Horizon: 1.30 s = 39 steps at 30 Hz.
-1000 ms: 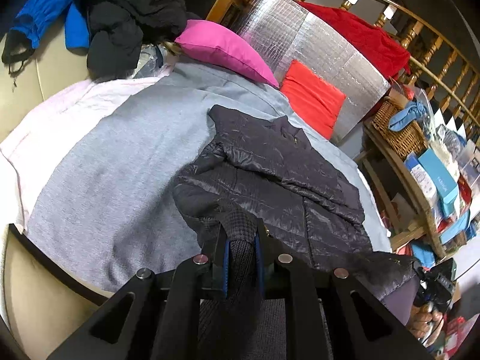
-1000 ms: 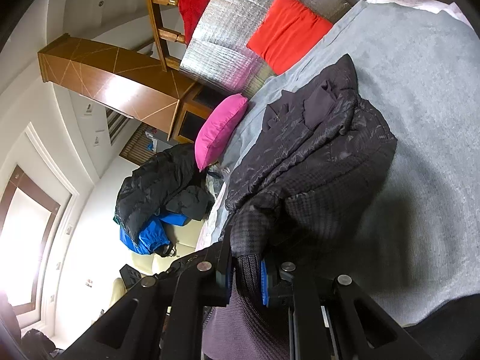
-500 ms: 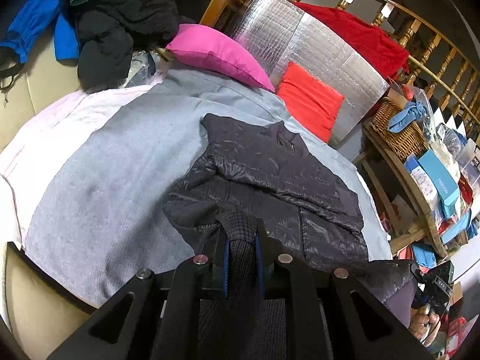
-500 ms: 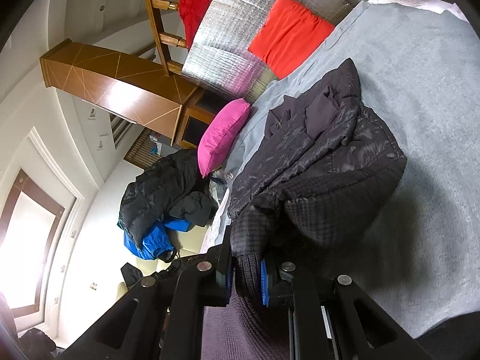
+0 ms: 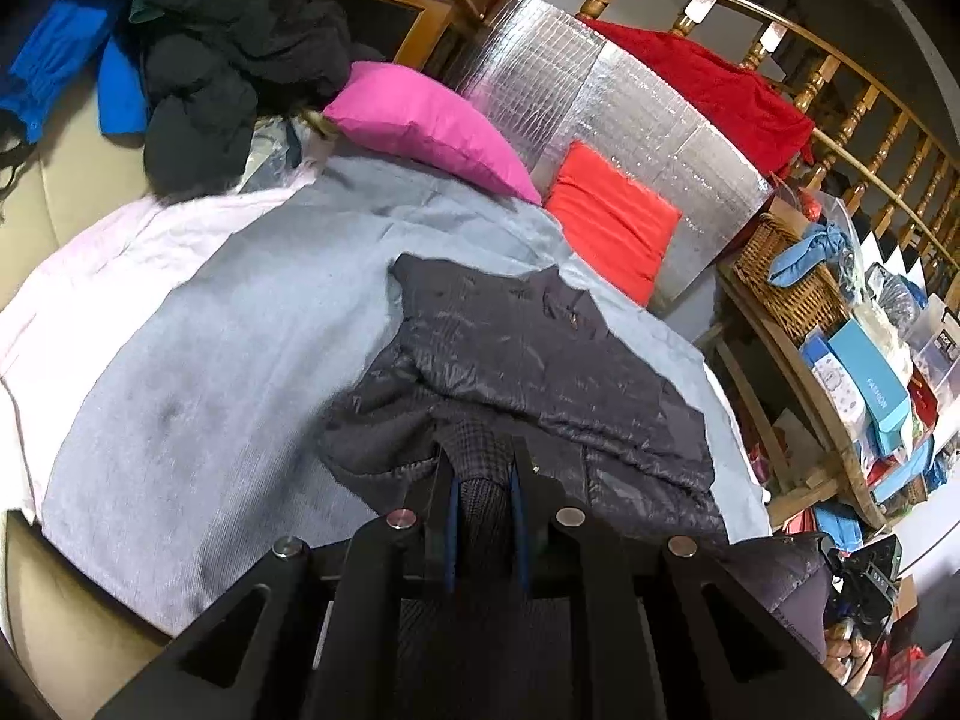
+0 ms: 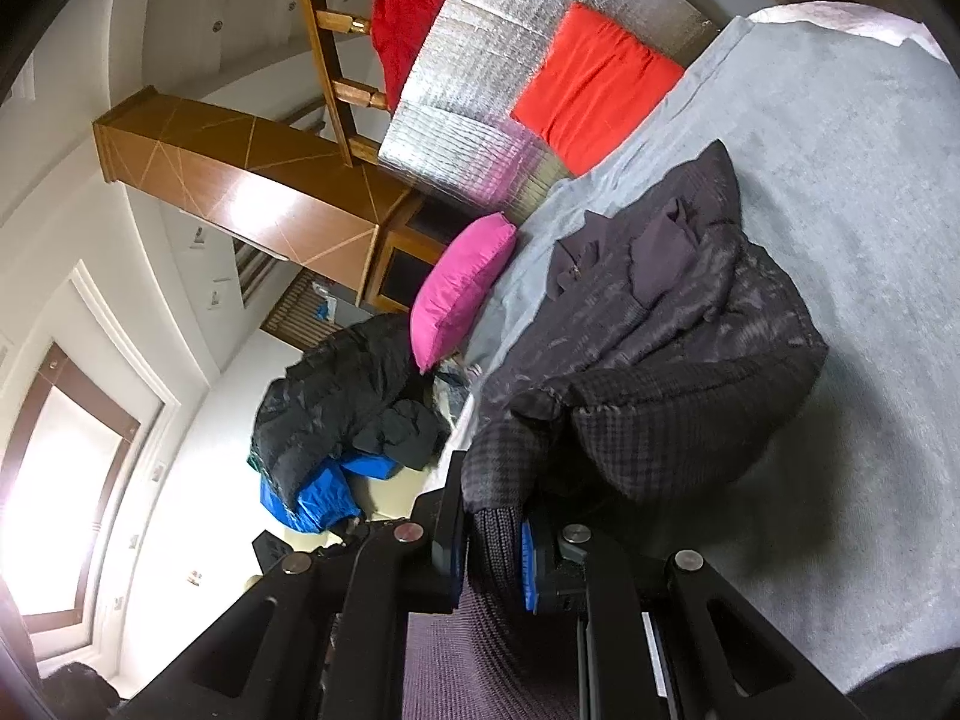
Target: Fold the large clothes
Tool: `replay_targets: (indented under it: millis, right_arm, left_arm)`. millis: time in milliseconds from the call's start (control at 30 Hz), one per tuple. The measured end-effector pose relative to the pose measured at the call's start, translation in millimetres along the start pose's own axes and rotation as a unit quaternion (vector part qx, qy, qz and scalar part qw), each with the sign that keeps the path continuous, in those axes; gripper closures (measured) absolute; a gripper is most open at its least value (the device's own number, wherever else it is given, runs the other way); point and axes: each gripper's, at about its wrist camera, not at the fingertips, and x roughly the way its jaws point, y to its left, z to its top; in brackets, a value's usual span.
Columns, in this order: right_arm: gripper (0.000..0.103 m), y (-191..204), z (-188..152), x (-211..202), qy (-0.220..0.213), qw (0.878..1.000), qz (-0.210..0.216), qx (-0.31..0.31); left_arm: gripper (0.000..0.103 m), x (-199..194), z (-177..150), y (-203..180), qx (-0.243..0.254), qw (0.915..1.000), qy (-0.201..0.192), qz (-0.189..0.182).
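Note:
A dark quilted jacket [image 5: 540,372] lies on a grey blanket [image 5: 198,372], its collar toward the far pillows. My left gripper [image 5: 483,480] is shut on the jacket's ribbed hem, which runs between the blue-edged pads and is lifted toward the collar. In the right wrist view the same jacket [image 6: 678,348] bulges in a rounded fold on the blanket [image 6: 852,192]. My right gripper [image 6: 495,540] is shut on another ribbed part of the hem. Part of that gripper shows at the left view's lower right corner.
A pink pillow [image 5: 426,120], a red cushion [image 5: 606,219] and a silver foil panel [image 5: 630,114] stand at the back. Dark and blue coats [image 5: 198,42] are piled at the far left. A wooden railing and a cluttered shelf with a wicker basket [image 5: 792,288] flank the right side.
My left gripper has carried the hem up and toward the collar, so the jacket's lower part bunches and covers less of the blanket. The right gripper has barely moved.

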Motion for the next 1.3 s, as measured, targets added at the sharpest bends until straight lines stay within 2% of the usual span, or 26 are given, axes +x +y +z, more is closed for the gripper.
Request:
replay_targets:
  millis: [400,733,1067,1300]
  right_arm:
    - [0.088,30.4,60.6,15.7,-0.061,0.997,0.046,-0.019]
    - [0.089,33.4,133.1,59.5,-0.089,0.994,0.052,-0.019]
    - [0.089,14.8,183.5,101.3,-0.102,0.994,0.031,0.002]
    - [0.088,-6.6,217.5,125.5,-0.108,0.994,-0.002,0.019]
  left_arm:
    - [0.088,8.9,62.5,-36.6,0.028,0.9977,-0.057,-0.024]
    - [0.088,50.1,123.7,-59.8,0.04,0.9956,-0.081,-0.023]
    - [0.088,110.1,167.2,-66.0,0.032,0.9965,-0.076,-0.005]
    - [0.088,150.0,195.0,-66.4,0.041,0.9963,-0.072,0.021]
